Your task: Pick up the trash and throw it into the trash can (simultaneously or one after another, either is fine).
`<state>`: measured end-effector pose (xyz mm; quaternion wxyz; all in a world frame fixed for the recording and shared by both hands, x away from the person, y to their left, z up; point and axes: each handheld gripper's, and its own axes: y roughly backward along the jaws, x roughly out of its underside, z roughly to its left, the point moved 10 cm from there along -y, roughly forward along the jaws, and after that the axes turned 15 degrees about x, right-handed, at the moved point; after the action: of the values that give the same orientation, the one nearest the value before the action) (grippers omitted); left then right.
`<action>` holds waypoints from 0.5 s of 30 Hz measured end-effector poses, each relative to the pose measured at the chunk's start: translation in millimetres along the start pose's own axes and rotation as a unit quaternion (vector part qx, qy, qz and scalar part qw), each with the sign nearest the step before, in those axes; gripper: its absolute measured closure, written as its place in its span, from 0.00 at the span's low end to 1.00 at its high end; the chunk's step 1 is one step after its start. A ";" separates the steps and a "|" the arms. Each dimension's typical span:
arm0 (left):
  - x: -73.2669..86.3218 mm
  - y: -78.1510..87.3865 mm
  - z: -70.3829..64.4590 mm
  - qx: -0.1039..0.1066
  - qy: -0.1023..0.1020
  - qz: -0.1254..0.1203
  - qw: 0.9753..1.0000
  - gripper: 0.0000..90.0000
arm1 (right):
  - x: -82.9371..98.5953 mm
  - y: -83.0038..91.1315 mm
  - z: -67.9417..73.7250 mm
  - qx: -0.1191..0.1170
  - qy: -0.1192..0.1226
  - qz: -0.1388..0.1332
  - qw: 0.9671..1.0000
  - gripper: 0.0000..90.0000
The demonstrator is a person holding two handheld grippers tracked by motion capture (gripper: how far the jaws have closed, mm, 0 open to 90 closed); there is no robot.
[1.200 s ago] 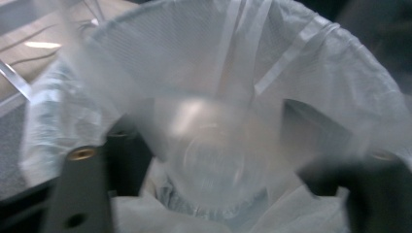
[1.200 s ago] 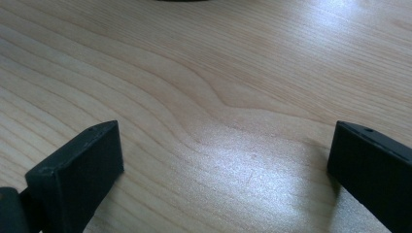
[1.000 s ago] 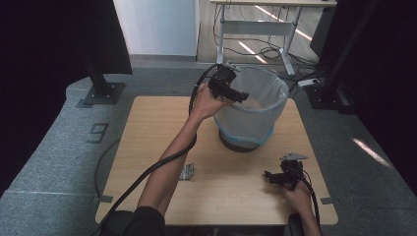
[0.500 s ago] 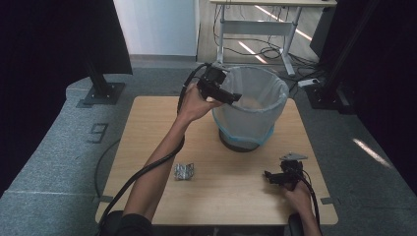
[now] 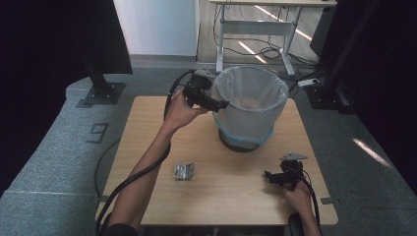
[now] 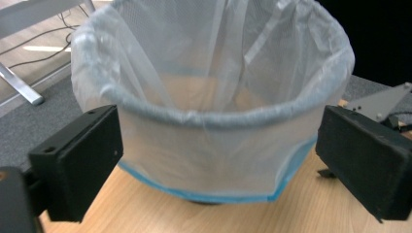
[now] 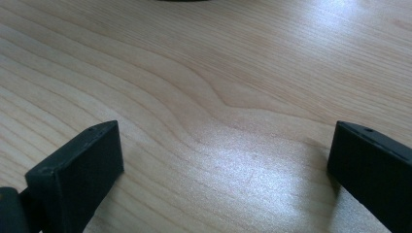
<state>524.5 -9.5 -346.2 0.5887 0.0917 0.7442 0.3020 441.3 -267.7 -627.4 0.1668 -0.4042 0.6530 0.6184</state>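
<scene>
Seemingly unlabelled, lined bin [image 5: 251, 105]; left gripper [image 5: 220, 104] spread beside it.

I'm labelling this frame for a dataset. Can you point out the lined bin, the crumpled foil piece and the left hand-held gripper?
lined bin [image 5: 252, 110]: high view, on its bag-covered front wall.
crumpled foil piece [image 5: 184, 171]: high view, on its middle.
left hand-held gripper [image 5: 221, 105]: high view, between its fingertips.

From my station, the bin [image 5: 251, 105] hides its own floor behind the cloudy liner [image 6: 214, 87], and the crumpled foil scrap [image 5: 184, 170] on the table is too small for me to identify.
</scene>
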 end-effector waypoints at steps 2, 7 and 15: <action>4.8 2.8 0.2 0.000 0.001 -0.001 1.000 0.01 | 0.0 0.0 0.0 0.000 0.000 0.000 1.000 0.00; 17.0 8.7 0.3 0.005 0.005 -0.007 1.000 0.01 | 0.0 0.0 0.0 0.000 0.000 0.000 1.000 0.00; 35.0 12.7 -2.4 0.007 0.003 -0.009 1.000 0.00 | 0.0 0.0 0.0 0.000 0.000 0.000 1.000 0.00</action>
<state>509.3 17.1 -367.6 0.5885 0.0885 0.7488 0.2919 441.3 -267.7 -627.4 0.1667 -0.4042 0.6531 0.6183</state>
